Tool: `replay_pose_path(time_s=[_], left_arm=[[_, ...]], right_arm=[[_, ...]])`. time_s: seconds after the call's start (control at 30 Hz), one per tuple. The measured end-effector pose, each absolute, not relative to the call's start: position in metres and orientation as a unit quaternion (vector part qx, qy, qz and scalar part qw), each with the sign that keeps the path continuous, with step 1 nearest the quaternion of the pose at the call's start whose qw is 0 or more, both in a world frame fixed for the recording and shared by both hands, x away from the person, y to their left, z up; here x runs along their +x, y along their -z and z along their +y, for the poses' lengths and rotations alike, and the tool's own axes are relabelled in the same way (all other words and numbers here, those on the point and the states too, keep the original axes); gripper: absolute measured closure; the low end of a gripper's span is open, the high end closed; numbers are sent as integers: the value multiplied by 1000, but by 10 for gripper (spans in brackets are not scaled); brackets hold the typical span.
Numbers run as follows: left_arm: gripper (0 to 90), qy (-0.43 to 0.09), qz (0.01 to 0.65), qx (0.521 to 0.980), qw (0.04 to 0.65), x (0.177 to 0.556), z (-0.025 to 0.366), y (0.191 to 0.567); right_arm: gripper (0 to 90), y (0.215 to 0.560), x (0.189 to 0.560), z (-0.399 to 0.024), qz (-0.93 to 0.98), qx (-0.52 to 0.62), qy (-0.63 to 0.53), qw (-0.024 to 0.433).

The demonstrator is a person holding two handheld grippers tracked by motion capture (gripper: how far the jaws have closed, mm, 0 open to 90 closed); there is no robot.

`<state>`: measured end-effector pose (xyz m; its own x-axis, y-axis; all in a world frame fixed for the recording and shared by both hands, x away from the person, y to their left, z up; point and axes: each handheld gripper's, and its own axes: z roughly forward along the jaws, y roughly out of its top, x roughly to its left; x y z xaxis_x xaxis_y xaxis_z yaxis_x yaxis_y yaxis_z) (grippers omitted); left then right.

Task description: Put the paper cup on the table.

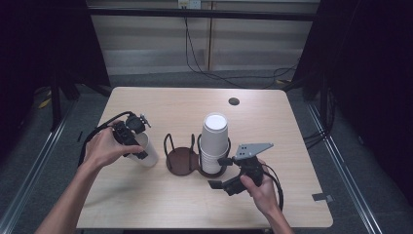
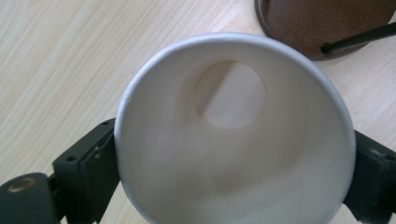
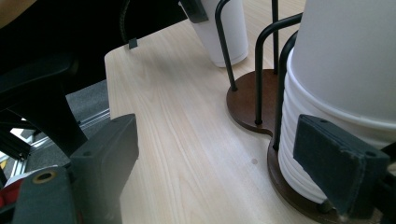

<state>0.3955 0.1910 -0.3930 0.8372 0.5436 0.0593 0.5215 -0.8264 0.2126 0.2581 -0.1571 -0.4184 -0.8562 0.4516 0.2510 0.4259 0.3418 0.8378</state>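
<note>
From above, the left tool [image 1: 132, 141] is at the top of a white paper cup [image 1: 148, 155] that stands on the tabletop [image 1: 160, 200], just left of the brown cup holder [image 1: 181, 161]. The right tool [image 1: 225, 171] sits open beside the cup stack [image 1: 214, 142].

In the left tool's view, the cup [image 2: 233, 135] sits between the jaws; I cannot tell if they press it.

In the right tool's view, the jaws stand wide apart by the stack [image 3: 345, 84].

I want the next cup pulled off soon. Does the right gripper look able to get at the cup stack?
Probably yes: the right gripper sits open beside the cup stack, one side already by the rims, though holder wires stand close.
</note>
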Motion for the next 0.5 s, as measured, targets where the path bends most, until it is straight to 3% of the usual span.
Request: replay_pose_path(time_s=[0.5], left_arm=[[58, -56, 271, 957, 82, 398, 180, 404]], right_arm=[[143, 418, 257, -157, 818, 271, -507, 19]])
